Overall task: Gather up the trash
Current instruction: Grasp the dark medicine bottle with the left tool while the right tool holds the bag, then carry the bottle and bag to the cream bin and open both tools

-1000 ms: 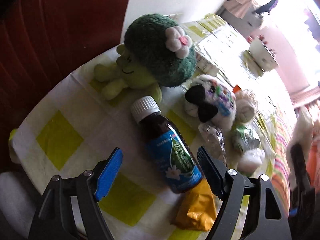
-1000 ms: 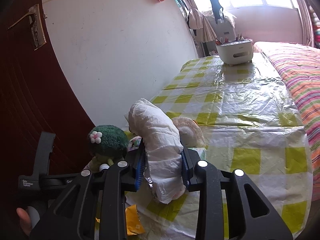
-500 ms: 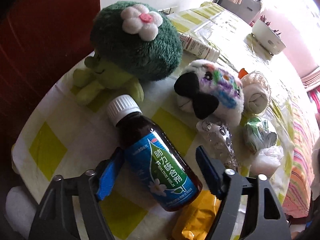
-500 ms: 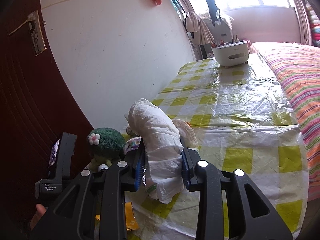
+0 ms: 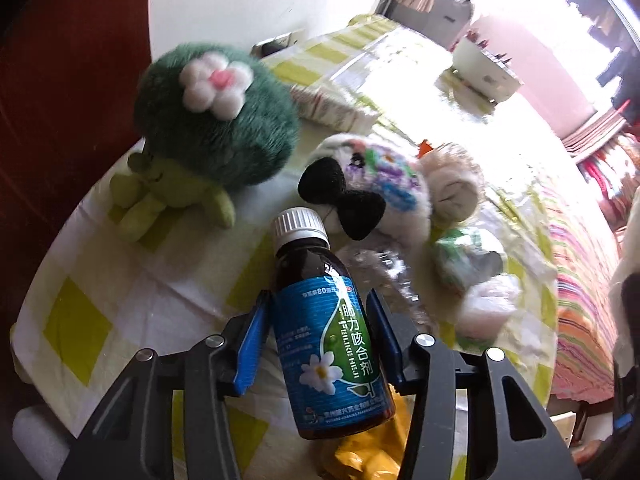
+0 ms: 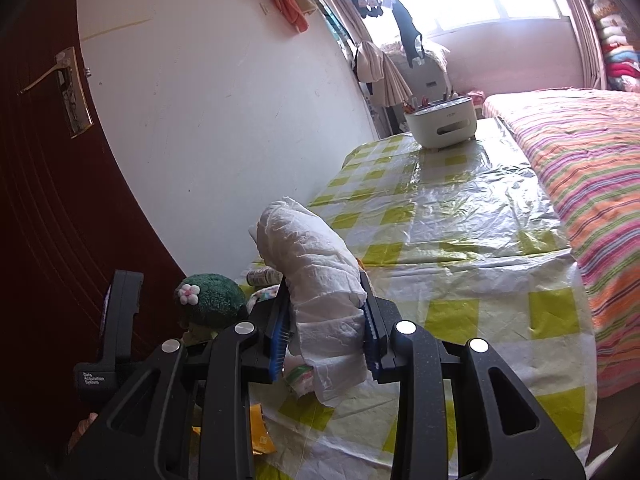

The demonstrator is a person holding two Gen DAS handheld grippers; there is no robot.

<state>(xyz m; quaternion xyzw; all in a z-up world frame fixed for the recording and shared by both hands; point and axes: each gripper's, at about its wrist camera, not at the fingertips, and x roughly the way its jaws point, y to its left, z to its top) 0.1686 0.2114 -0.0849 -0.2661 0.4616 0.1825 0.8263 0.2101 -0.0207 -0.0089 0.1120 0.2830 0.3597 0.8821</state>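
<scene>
In the left wrist view our left gripper [image 5: 318,340] sits low in the frame astride the dark bottle [image 5: 326,332], which lies on the checked tablecloth [image 5: 88,280] with its white cap toward the soft toys. The jaws have just been closing with the bottle between them; the blue pads [image 5: 250,344] now meet its label sides, we judge, so we count it grasped across its narrow width, where a round body slips least. In the right wrist view our right gripper [image 6: 326,332] is clenched on a crumpled white tissue wad [image 6: 316,276] at centre frame, held clear of the table, likely so both pieces go to the bin together.
</scene>
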